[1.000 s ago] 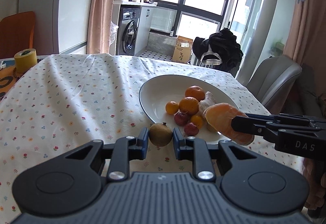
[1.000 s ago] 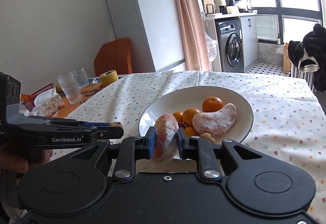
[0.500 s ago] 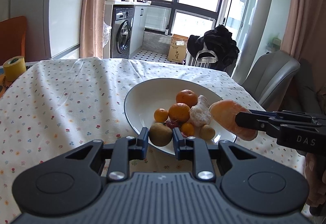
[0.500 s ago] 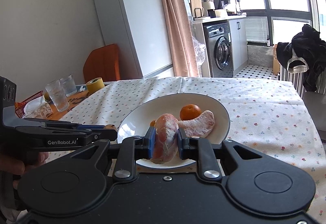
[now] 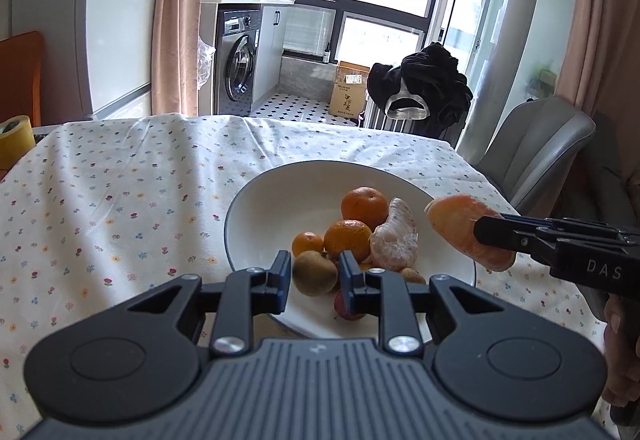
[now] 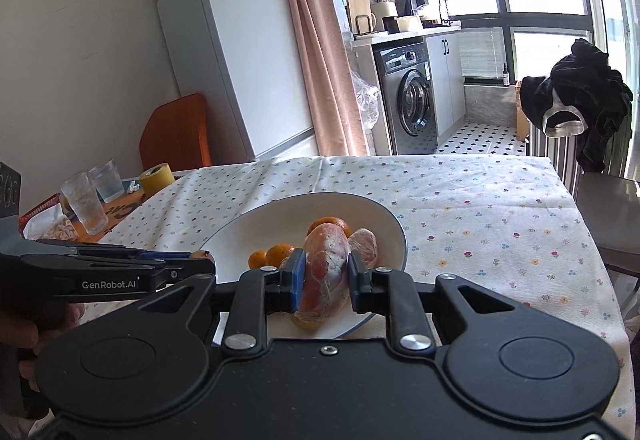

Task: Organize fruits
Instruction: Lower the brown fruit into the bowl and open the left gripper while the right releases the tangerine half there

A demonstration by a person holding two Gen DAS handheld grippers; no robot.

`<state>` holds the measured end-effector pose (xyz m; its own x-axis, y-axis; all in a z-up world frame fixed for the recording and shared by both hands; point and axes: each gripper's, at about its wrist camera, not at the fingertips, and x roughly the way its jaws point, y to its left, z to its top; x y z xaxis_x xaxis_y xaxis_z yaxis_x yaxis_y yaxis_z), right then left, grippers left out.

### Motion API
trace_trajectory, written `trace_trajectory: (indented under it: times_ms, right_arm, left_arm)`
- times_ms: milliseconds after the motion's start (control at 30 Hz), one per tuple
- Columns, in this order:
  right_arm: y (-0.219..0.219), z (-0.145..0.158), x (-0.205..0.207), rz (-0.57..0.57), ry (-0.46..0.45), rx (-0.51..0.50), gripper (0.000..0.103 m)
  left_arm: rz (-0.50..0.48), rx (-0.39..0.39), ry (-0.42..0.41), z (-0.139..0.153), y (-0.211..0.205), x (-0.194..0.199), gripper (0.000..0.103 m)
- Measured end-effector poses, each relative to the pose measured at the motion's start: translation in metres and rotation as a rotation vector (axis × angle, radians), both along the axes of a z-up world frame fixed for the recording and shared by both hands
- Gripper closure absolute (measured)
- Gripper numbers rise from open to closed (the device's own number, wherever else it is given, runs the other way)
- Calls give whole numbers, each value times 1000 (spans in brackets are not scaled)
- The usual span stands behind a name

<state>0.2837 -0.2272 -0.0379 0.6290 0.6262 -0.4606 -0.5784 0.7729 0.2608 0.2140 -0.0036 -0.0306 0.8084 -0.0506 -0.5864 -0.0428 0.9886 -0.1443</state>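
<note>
Since the earlier frame, both grippers have advanced over the white bowl (image 5: pixel 256 200). Left gripper (image 5: pixel 314 272): clenched on a brown kiwi (image 5: pixel 314 273), held above the bowl's 7 o'clock rim. Right gripper (image 6: pixel 324 272): clenched on a peeled pomelo segment (image 6: pixel 324 272), above the 5 o'clock rim. Mandarins (image 5: pixel 363 203) already occupy the bowl. Step in hand, by judgement: depositing. Next move requires lowering, then releasing each fruit into free space.
</note>
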Motion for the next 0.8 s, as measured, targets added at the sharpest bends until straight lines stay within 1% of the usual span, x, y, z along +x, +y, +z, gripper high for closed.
trace_trajectory:
  times_ms: [133,300,600,700,733,767,800]
  right_arm:
    - [-1,0,8,-14,2,-2,82]
    - [1,0,16,-28,3,-2,82]
    - [14,6,22,-33,-15,-16,82]
    - [15,6,25,-71,-16,-17,80]
    - [15,5,26,-85,-10,-16,75]
    - [14,5,27,-92,-4,-8,74]
    - [12,5,26,-87,-2,3,74]
  left_arm:
    - [4,-14,18,1,3,4,75]
    - [15,-12,29,3,8,4,75]
    - [55,-12,32,7,24,-3,67]
    - [67,-13,31,8,29,-6,63]
    - [71,-14,30,9,30,-8,60]
    - [73,-14,29,10,31,-9,56]
    - [73,-16,27,10,32,-11,55]
